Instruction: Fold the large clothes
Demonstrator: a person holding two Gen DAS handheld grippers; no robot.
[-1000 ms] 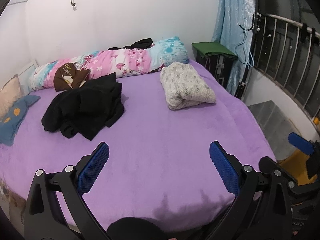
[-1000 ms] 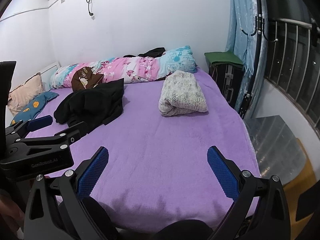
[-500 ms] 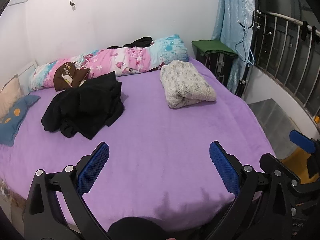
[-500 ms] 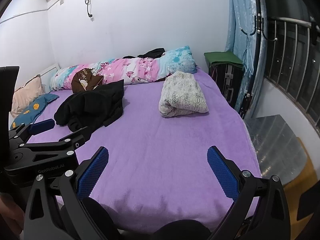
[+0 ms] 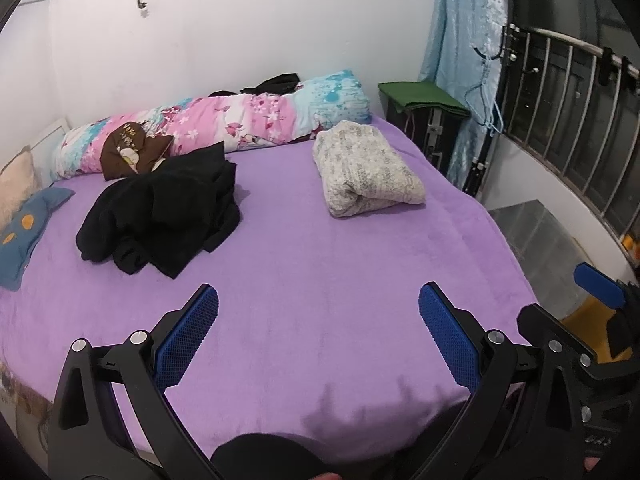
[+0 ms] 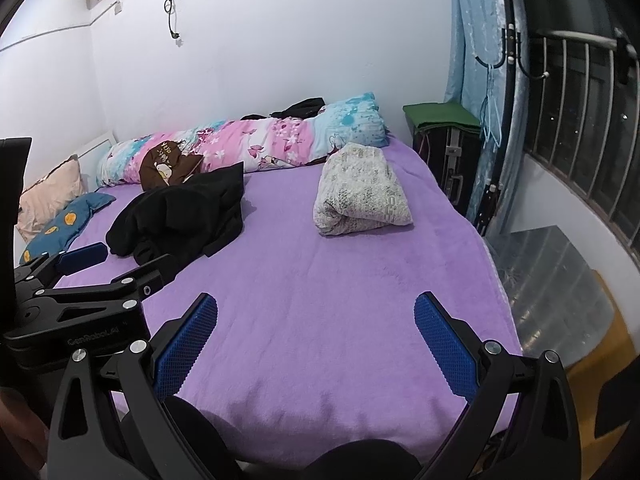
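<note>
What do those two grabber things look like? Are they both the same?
Yes, they match. The left gripper and right gripper are black plastic frames with silver screws. Each has two flat fingers covered in bumpy bright blue pads. The side of the left one shows small raised lettering, which looks like "GenRobot.AI". No cables or sleeves show.

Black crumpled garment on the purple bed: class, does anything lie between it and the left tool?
Nothing visible does. Only bare purple bed cover separates the open left tool from the black crumpled garment; the folded cream garment sits off to the right.
</note>
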